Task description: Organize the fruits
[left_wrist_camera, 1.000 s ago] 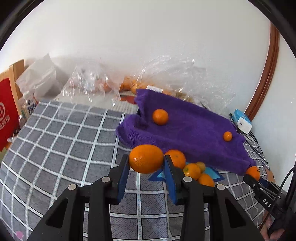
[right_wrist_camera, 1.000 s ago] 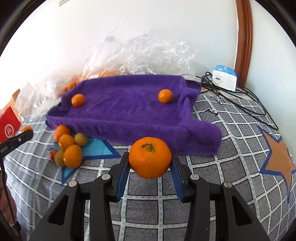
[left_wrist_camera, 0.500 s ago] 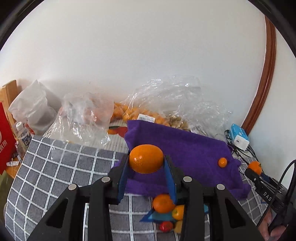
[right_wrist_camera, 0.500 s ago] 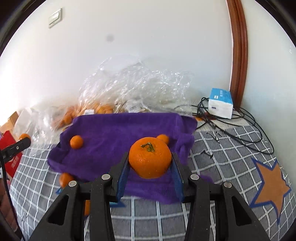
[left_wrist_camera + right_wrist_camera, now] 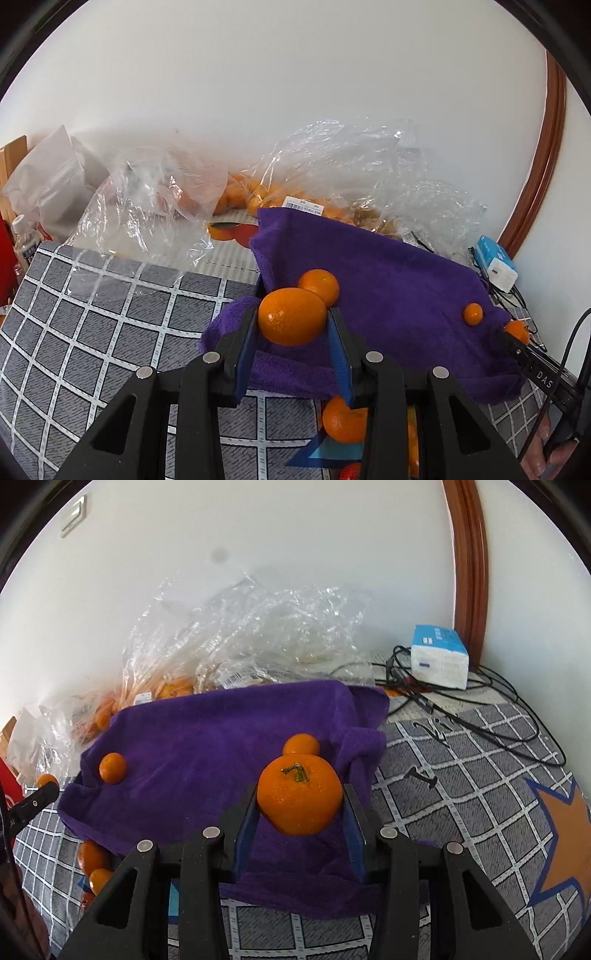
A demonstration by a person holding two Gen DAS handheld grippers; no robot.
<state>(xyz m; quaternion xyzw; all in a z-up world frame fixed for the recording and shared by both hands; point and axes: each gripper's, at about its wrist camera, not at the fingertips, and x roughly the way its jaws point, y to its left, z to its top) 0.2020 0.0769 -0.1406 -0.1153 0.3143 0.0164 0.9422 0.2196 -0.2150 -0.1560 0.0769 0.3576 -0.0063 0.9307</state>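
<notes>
My left gripper (image 5: 291, 325) is shut on an orange (image 5: 291, 315) and holds it above the near left edge of a purple towel (image 5: 399, 280). My right gripper (image 5: 299, 805) is shut on a stemmed orange (image 5: 299, 797) above the towel's (image 5: 207, 738) near right part. Two small oranges lie on the towel: one (image 5: 319, 286) (image 5: 112, 768) at its left, one (image 5: 472, 314) (image 5: 301, 745) at its right. Several loose fruits (image 5: 345, 421) (image 5: 94, 864) lie on the cloth below the towel's front edge.
Clear plastic bags (image 5: 159, 206) (image 5: 251, 635) holding more oranges lie against the white wall. A blue-white box (image 5: 439, 657) and black cables (image 5: 480, 709) sit at the right. A grey checked cloth (image 5: 92, 314) covers the surface. A bottle (image 5: 24, 240) stands far left.
Both grippers, still holding their oranges, have moved forward and now hang over the purple towel, closer to the small oranges on it.
</notes>
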